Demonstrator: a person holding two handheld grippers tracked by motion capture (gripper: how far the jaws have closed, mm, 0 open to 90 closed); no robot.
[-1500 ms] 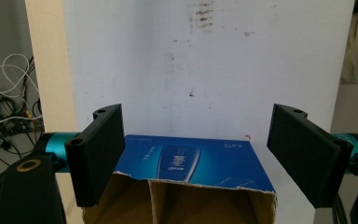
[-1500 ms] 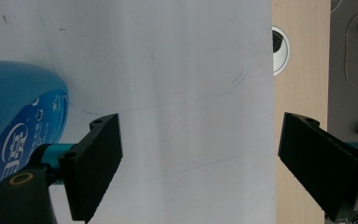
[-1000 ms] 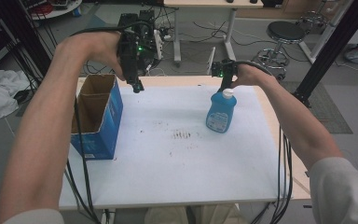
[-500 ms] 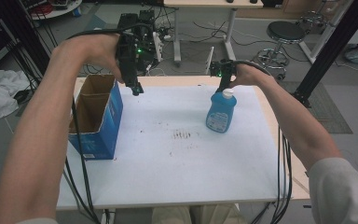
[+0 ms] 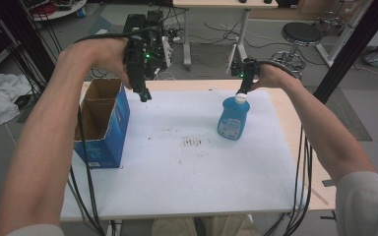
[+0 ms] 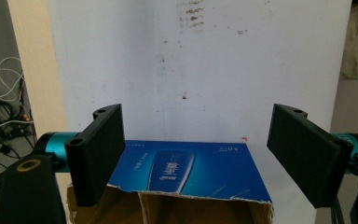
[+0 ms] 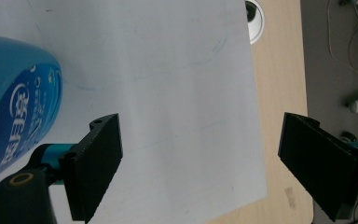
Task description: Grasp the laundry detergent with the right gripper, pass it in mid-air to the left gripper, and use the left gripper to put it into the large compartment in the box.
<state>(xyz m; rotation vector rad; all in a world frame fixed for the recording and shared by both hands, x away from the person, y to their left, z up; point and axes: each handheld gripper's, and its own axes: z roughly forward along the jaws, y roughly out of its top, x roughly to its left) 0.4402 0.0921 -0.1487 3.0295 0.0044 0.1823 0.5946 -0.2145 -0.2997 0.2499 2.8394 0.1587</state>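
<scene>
My left tongs [image 6: 196,156] hang open above the cardboard box [image 5: 101,125] at the desk's [image 5: 187,196] left edge. My right tongs [image 7: 200,168] gape empty just beside the upright blue bottle [image 5: 232,117], near its white cap [image 5: 240,98].

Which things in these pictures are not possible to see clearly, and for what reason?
- Inside of the cardboard box: in the high view its floor is in shadow; the left gripper view's bottom edge cuts it off.
- Label of the blue bottle: print too small in the high view; the right gripper view's left edge cuts it off.
- Right gripper jaw tips: in the high view, too small against the bottle's cap.
</scene>
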